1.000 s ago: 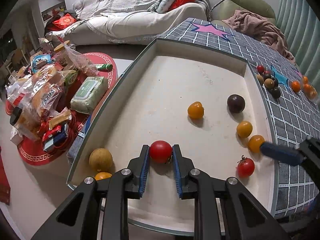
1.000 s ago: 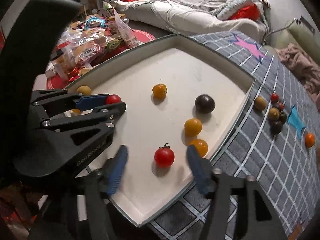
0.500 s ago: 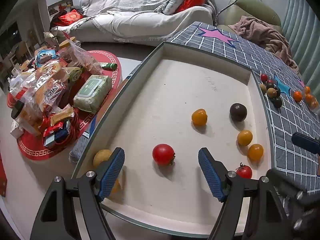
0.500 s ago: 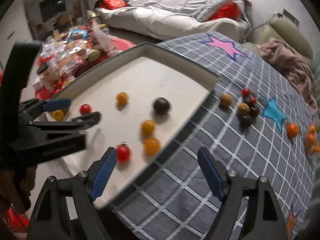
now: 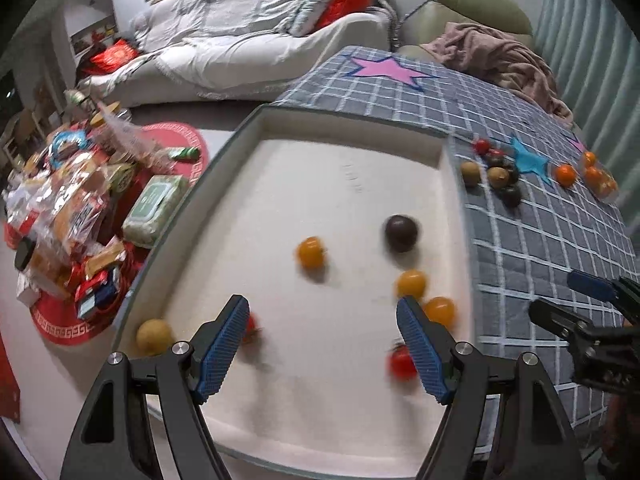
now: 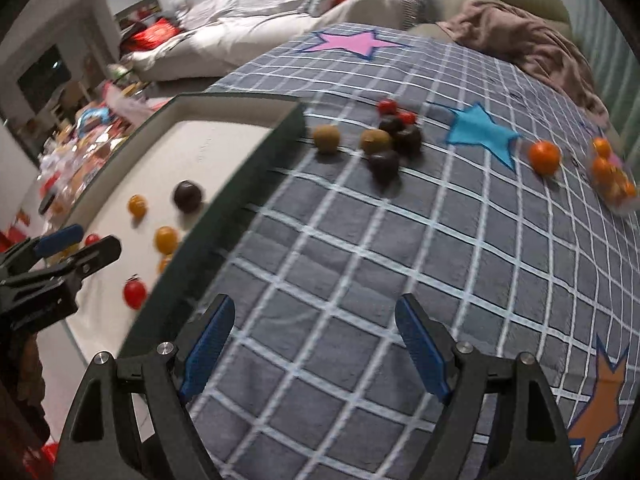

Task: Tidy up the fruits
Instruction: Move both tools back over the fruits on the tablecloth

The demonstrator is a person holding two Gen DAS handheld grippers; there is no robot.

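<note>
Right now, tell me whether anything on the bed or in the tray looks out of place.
Nothing is spilled or damaged. The one oddity is that the sorting is unfinished: a cluster of dark, brown and red fruits and some orange ones lie loose on the grid-patterned blanket, outside the white tray that holds the rest.

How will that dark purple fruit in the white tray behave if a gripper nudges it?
The dark purple fruit looks round and smooth, so it would probably roll. The tray floor is flat, but its raised wall should stop it. Its glossy skin may slip between hard pads.
</note>
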